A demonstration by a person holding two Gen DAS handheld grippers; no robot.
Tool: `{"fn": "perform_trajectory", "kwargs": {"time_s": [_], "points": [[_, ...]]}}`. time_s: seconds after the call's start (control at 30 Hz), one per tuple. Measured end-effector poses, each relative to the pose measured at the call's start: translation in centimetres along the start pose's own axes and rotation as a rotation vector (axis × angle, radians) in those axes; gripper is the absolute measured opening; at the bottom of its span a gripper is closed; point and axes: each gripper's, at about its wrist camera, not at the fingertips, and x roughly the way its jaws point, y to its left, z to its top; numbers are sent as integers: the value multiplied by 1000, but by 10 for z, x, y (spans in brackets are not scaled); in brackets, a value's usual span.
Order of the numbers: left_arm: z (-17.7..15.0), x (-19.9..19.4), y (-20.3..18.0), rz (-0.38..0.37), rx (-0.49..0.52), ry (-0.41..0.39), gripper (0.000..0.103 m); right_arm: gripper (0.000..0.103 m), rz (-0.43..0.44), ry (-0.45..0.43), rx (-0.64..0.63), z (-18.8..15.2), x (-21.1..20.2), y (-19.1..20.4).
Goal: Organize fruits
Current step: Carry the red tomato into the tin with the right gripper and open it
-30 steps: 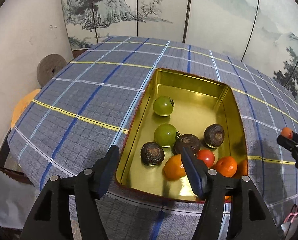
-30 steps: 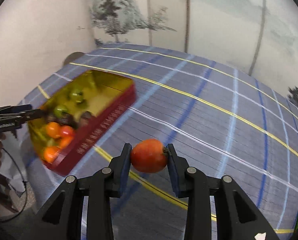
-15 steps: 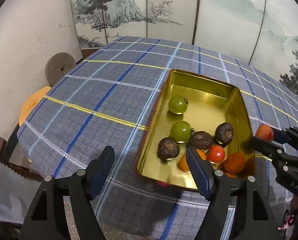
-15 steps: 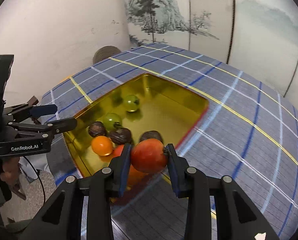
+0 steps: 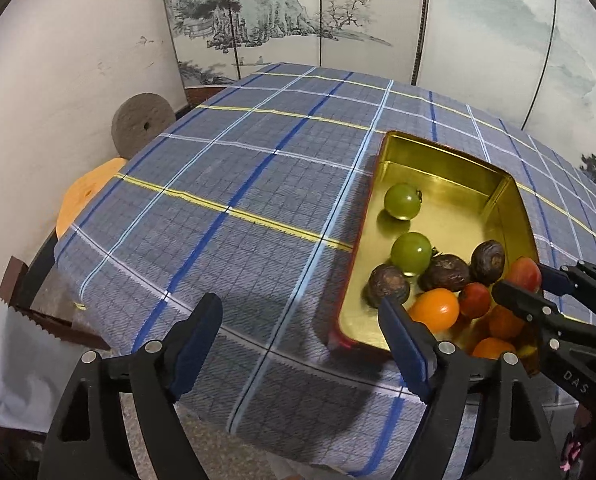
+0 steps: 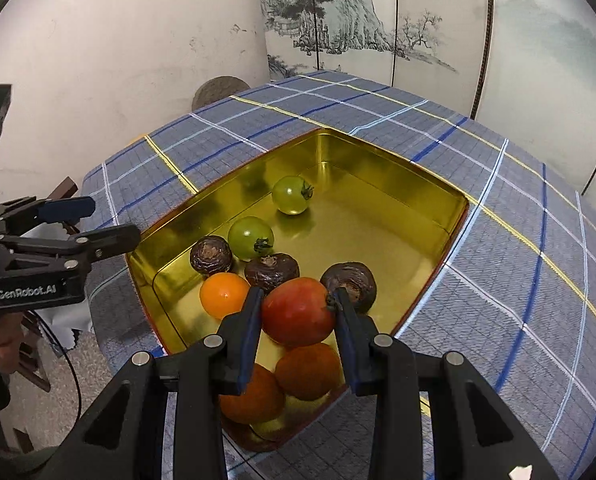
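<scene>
Right now my right gripper (image 6: 297, 312) is clamped on a red tomato (image 6: 298, 311) — directly over the tin's (image 6: 378, 152) crowded near end; left gripper (image 5: 300, 344) opening, empty, off to the side.

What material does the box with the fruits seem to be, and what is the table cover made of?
The box looks like thin metal, gold and glossy inside: the fruits are mirrored in its walls. The table cover looks like woven cloth, matte, with a checked weave that drapes over the edge.

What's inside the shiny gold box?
The gold tin holds two green tomatoes, three dark wrinkly fruits and orange and red ones. The right gripper hides some.
</scene>
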Motion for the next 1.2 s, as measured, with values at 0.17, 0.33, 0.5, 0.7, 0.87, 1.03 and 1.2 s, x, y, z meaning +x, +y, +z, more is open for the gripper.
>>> {"fn": "perform_trajectory", "kwargs": {"time_s": [0.17,0.33,0.5,0.7,0.87,1.03,1.2], "points": [[-1,1,7,4,-2,8,81,32,-9,9,8,1,10,3],[-1,4,12,16,-17,16,81,32,-21,19,10,3,17,7],[-2,7,15,32,-22,25,81,33,-41,28,31,6,24,8],[-3,10,13,49,-27,34,81,33,-69,28,79,6,28,4],[-5,10,10,45,-28,42,81,33,-82,31,93,6,28,2],[-4,9,8,44,-28,42,81,34,-94,30,89,4,28,2],[-4,4,6,51,-23,41,81,34,-94,29,93,2,30,2]]}}
